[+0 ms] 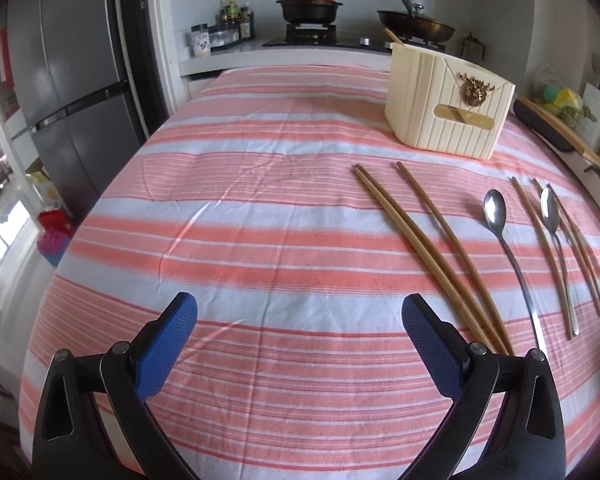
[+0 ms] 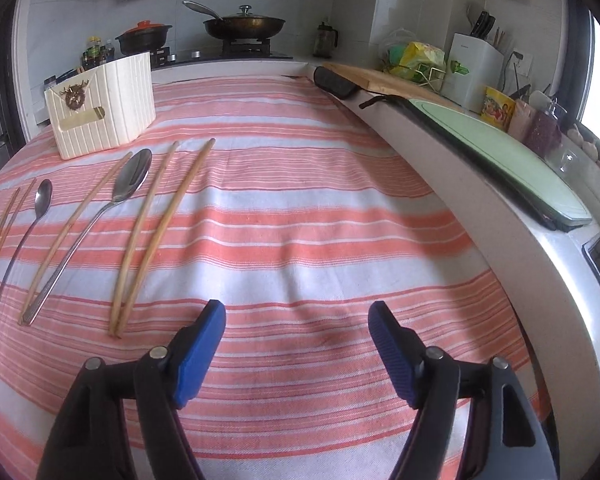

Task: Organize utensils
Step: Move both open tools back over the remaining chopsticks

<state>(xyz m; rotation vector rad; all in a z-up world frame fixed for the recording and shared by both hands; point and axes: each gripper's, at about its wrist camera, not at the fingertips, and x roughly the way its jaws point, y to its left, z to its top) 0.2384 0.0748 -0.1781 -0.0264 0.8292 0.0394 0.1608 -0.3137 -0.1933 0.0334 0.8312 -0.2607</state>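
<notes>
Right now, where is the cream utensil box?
The cream utensil box stands upright on the striped tablecloth, far right in the left wrist view, beyond the chopsticks and spoons.

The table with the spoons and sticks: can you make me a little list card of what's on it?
cloth: striped tablecloth, pink and white
holder: cream box, standing at the back
spoons: two, big spoon, small spoon
chopsticks: five, lying flat, right-hand pair
left gripper: open, empty
right gripper: open, empty
</notes>
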